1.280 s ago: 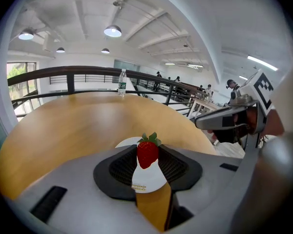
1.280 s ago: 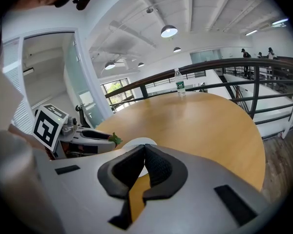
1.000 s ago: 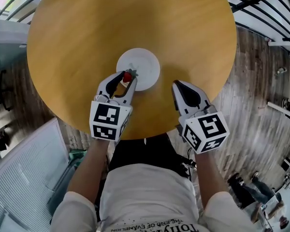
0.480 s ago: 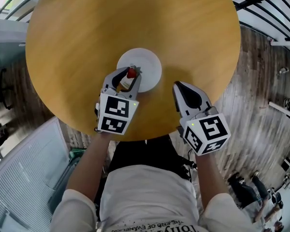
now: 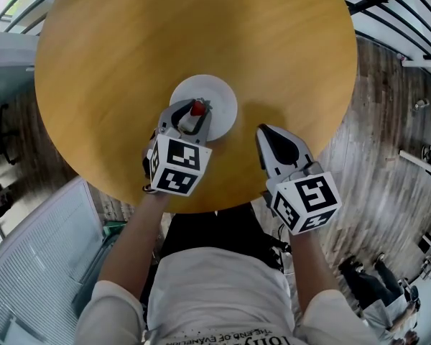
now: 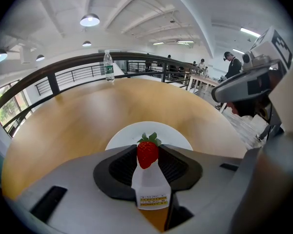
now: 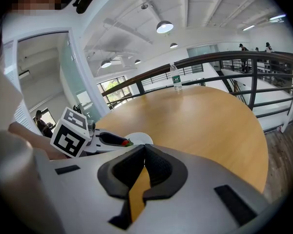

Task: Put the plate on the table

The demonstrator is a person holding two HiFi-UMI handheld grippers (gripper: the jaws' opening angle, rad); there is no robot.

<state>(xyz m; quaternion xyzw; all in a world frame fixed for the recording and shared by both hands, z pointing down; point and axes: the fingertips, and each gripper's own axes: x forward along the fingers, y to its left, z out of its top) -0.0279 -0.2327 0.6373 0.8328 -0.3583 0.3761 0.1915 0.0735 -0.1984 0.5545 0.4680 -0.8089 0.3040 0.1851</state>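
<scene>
Looks like smooth, softly sheened wood on the table [image 5: 201,27]; glossy white on the plate [image 5: 219,95], ceramic or plastic unclear. Shows matt grey plastic on the left gripper [image 6: 149,160], ribbed black pads [image 6: 122,168], a shiny red strawberry [image 6: 147,155].

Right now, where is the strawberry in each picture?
Head view: middle, strawberry at the left claw's tip, overlapping the plate.
Left gripper view: centre, between that claw's jaws.
Right gripper view: lower left, tiny, beside the plate.
Shared landmark: the white plate.

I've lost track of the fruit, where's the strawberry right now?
In the head view, the strawberry is left of centre, between the left gripper's jaws, over the white plate's near edge.
</scene>
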